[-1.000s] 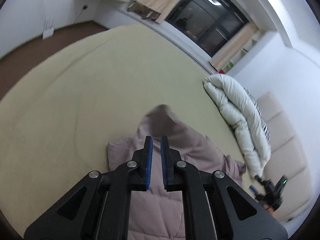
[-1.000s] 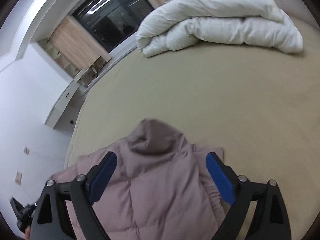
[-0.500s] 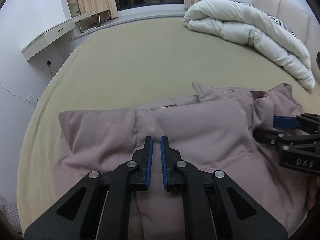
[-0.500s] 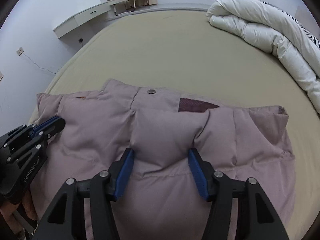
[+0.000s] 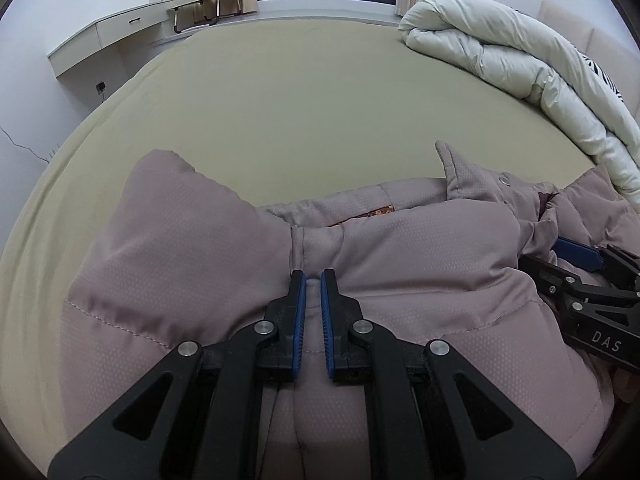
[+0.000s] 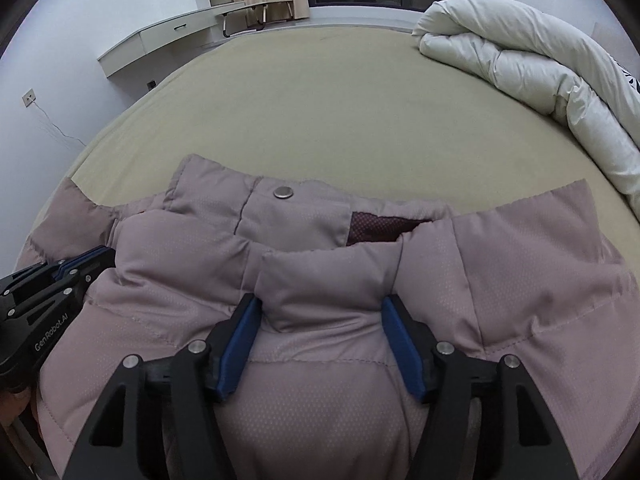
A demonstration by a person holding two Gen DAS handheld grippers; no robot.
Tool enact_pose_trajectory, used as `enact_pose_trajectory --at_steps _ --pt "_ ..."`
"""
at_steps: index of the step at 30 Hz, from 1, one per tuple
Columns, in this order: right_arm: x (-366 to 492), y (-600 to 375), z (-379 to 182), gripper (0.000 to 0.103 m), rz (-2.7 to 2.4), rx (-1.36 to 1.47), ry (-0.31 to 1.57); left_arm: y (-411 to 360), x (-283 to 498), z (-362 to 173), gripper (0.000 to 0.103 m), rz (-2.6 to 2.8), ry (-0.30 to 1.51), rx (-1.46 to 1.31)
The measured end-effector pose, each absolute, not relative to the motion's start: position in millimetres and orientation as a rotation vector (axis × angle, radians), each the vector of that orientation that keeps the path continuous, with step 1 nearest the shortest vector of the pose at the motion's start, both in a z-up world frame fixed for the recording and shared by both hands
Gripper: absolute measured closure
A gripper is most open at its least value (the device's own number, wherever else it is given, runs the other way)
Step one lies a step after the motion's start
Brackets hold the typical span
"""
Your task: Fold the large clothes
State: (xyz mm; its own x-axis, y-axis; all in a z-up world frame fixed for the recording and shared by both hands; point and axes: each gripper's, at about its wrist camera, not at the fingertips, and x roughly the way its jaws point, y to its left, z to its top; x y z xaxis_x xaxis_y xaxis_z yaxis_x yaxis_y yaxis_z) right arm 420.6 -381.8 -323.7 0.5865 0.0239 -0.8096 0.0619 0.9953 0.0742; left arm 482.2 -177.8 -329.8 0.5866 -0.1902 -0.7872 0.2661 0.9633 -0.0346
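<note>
A mauve padded jacket (image 5: 200, 248) lies bunched on the olive bed (image 5: 300, 92), its snap button (image 6: 283, 192) and dark red lining facing up. My left gripper (image 5: 313, 276) is shut, pinching a thin seam fold near the jacket's upper edge. My right gripper (image 6: 320, 300) grips a thick puffy fold between its blue pads, and its jaws are opening slightly. The right gripper (image 5: 560, 258) shows at the right edge of the left wrist view. In the right wrist view the left gripper (image 6: 96, 258) shows at the left edge.
A rolled white duvet (image 6: 520, 52) lies along the bed's far right side. A pale floating desk (image 5: 120, 28) and a dark window with tan curtains stand beyond the bed. Bare sheet stretches beyond the jacket.
Both grippers rolled level and sank toward the bed with the jacket, which now lies bunched on the sheet. The right jaws narrowed from wide open onto a thick fold.
</note>
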Motion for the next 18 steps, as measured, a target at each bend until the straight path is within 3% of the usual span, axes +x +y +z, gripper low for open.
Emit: enact_pose_trajectory --at_steps 9,13,15,18 --pt "411.0 -375.1 -325.5 0.036 -0.036 0.1 0.873 -179.4 485.6 -343.1 0.096 -0.253 0.912 0.138" --pt "389.9 -386.2 -293.1 0.036 -0.002 0.19 0.886 -167.2 468.9 -311.8 0.095 -0.258 0.949 0.082" --pt "363.5 -396.5 -266.4 0.036 -0.028 0.207 0.8 -162.1 447.3 -292.7 0.095 -0.269 0.896 0.064" --pt "331.0 -418.4 -246.6 0.025 -0.14 0.168 0.725 -163.8 415.0 -278.1 0.095 -0.301 0.823 0.064"
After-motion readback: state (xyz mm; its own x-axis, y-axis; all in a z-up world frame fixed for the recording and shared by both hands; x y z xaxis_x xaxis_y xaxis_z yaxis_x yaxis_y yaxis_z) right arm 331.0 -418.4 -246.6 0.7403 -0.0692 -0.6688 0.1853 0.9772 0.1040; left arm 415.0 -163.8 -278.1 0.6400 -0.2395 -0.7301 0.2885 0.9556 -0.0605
